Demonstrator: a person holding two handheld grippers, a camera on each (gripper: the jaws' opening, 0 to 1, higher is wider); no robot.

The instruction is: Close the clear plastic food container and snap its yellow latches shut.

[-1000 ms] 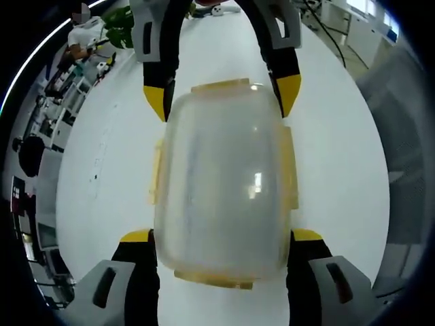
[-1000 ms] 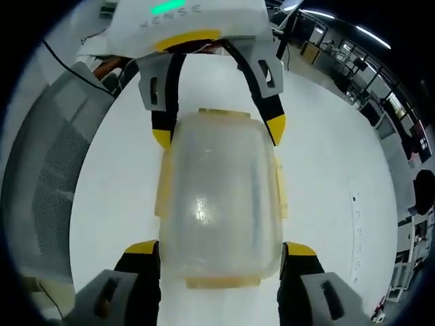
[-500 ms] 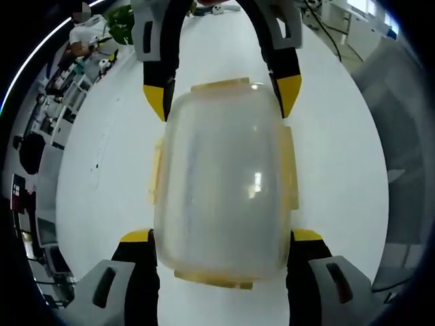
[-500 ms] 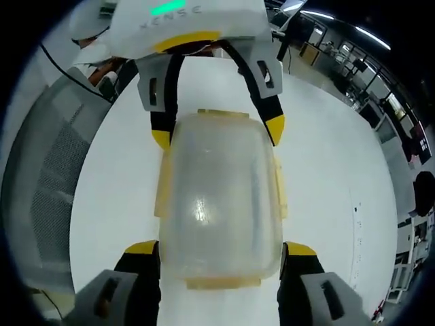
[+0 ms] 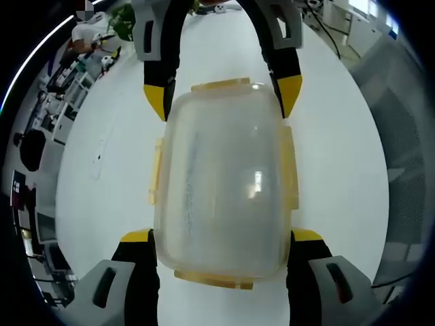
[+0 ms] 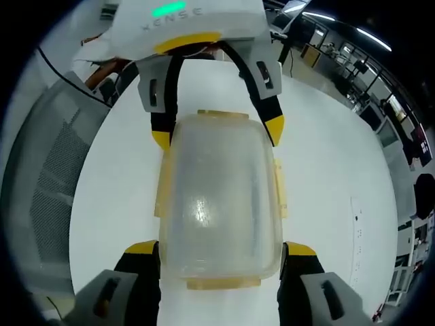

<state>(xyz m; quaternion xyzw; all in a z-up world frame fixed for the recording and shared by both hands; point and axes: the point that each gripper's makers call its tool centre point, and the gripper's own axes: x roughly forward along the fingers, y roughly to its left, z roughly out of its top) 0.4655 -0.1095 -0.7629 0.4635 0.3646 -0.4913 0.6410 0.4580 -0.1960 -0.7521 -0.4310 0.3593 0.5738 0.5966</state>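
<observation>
Clear plastic container (image 5: 223, 190), lid seated, mid-desk (image 5: 340, 170). Left gripper (image 5: 221, 239) and right gripper (image 6: 221, 250) clasp opposite ends. Yellow latches (image 5: 290, 166) seemingly unsnapped; next, press each down.

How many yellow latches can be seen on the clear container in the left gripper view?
4. On the container: far-end latch, near-end latch, left-side latch, right-side latch. None appears hidden.

bright, even light, edges fisheye-warped
</observation>
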